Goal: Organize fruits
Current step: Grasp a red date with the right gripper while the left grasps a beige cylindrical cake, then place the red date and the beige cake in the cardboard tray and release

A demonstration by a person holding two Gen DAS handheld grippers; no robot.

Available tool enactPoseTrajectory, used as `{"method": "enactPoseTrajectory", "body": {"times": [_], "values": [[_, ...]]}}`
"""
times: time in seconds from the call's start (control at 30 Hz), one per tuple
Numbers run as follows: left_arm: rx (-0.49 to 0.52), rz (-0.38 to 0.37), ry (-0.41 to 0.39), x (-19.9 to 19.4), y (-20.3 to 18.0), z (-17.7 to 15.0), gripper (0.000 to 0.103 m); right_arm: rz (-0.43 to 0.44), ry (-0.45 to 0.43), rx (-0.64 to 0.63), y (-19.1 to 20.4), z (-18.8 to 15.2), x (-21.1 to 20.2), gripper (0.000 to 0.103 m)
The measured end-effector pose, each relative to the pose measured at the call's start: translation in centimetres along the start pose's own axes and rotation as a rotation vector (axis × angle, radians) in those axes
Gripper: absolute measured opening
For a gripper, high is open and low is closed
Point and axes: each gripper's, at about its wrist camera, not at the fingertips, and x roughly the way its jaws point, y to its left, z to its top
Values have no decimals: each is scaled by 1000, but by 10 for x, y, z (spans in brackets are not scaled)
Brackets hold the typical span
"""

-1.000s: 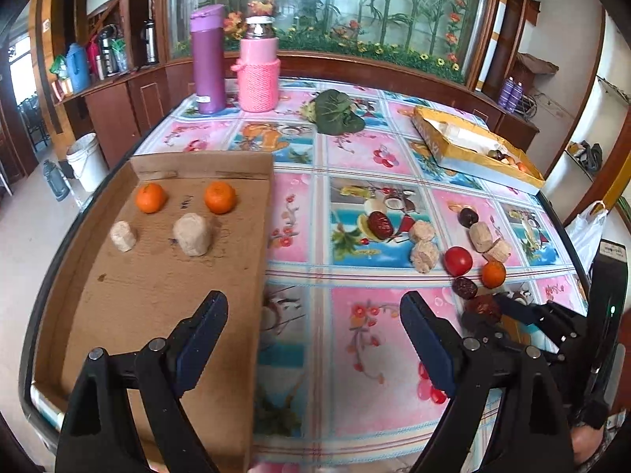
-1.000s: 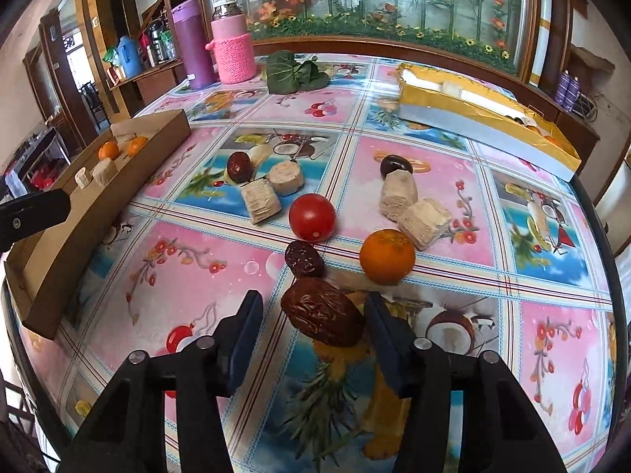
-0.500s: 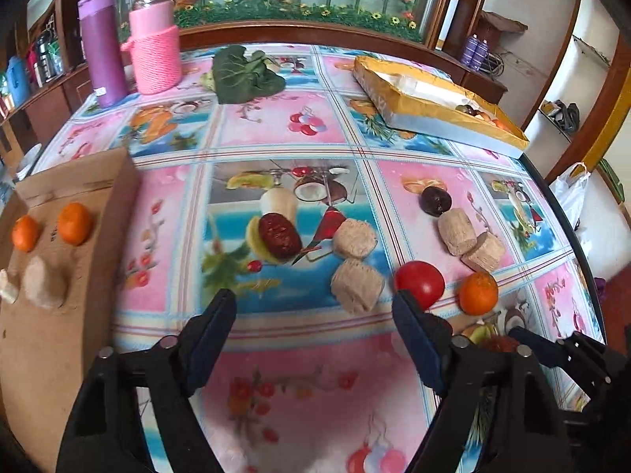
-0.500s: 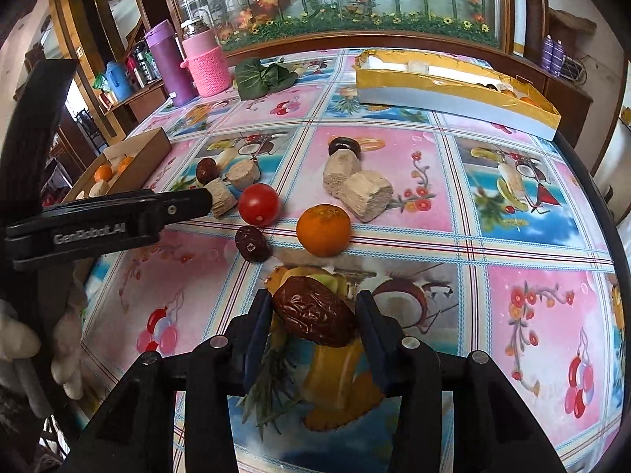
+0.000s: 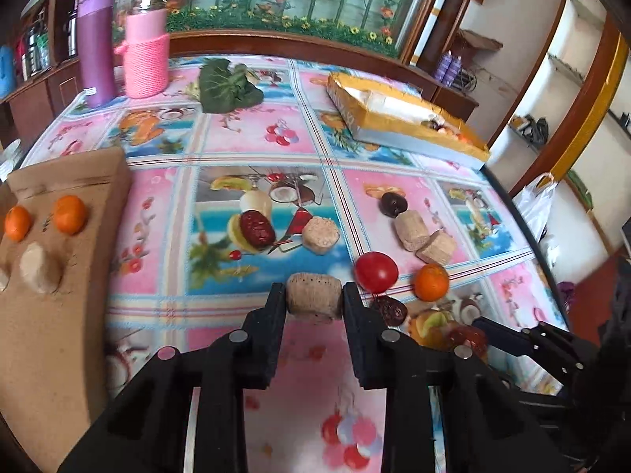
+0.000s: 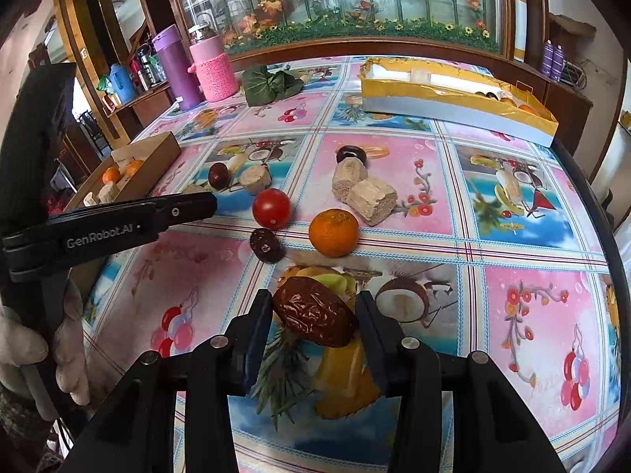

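Fruits: a wrinkled date (image 6: 313, 317) lies crosswise, clamped in the right tool (image 6: 313, 321). The left tool (image 5: 314, 301), jaws just closed, grips a beige cake (image 5: 314, 300) lying sideways. Fruit-print worktop (image 5: 252, 134); cardboard tray (image 5: 51, 315) at left.

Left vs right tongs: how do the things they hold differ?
The left tongs are shut on a pale beige cylindrical puffed cake, matte and porous; the right tongs are shut on a dark brown wrinkled date, glossy and oval. The cake lies level across the pads; the date is tilted. Both are gripped at the fingertips.
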Motion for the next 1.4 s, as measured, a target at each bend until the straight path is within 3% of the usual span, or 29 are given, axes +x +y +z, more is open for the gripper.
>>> {"method": "enactPoseTrajectory", "body": {"times": [0.2, 0.57, 0.87, 1.17, 1.4], "values": [[-73, 28, -83, -58, 39, -15, 28, 9, -31, -55, 32, 6, -13, 47], [-248, 262, -170, -122, 145, -41, 28, 77, -56, -240, 141, 25, -8, 48], [-301, 291, -184, -139, 178, -61, 28, 140, -66, -347, 215, 36, 6, 48], [-299, 320, -169, -143, 196, -45, 28, 167, -57, -373, 242, 47, 18, 48], [-302, 361, -10, -106, 227, -25, 28, 184, 11, -390, 272, 65, 60, 48]]}}
